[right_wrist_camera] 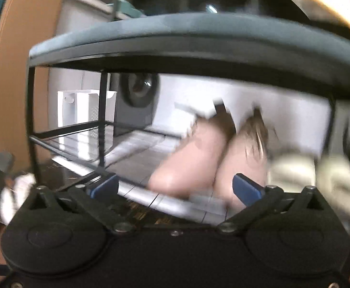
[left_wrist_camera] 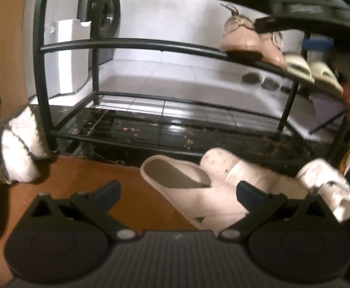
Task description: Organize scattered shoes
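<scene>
Wooden floor meets black rack.

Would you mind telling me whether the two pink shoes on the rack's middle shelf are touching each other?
Touching: in the left wrist view the nearer pink shoe overlaps the farther pink shoe with no gap on the middle shelf.

You'll find nothing to read here: no label, brand, number or sign shows clearly on anything in either view, and the right view is too blurred to make out any print
</scene>
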The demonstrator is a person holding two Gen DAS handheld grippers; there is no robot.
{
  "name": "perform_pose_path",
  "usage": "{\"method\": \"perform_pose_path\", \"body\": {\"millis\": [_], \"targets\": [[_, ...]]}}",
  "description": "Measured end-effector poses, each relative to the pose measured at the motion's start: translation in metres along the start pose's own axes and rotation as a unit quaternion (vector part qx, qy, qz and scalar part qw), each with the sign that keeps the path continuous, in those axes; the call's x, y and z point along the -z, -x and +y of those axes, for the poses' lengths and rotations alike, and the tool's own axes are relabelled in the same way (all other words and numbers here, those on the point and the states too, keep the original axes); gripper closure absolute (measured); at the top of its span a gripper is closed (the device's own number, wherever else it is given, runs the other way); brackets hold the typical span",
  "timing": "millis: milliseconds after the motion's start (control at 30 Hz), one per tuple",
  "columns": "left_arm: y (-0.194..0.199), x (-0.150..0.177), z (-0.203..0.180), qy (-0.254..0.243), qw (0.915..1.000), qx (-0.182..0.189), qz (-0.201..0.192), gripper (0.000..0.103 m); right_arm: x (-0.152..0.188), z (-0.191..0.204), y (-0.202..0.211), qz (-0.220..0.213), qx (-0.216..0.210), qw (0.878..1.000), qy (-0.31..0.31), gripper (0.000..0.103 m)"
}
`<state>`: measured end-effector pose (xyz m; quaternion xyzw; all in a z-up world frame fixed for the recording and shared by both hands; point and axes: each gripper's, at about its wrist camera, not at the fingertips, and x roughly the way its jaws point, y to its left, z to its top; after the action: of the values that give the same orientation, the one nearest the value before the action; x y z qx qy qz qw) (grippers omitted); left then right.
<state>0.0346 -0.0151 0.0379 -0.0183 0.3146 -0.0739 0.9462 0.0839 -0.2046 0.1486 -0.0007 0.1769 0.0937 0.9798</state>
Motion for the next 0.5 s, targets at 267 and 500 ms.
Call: {"method": "perform_pose_path", "body": {"millis": [267, 500], "targets": [[0.019, 0.01, 0.008, -0.012, 0.9973, -0.044, 0.057, 0.001, 0.07, 0.001, 0.071, 0.091, 0.072, 0.987, -0.112, 0.0], [0.037, 0.027, 0.008, -0.018, 0.9921, -0.079, 0.096, 0.001, 0.096, 0.012, 0.094, 0.117, 0.105, 0.98, -0.124, 0.0]]}}
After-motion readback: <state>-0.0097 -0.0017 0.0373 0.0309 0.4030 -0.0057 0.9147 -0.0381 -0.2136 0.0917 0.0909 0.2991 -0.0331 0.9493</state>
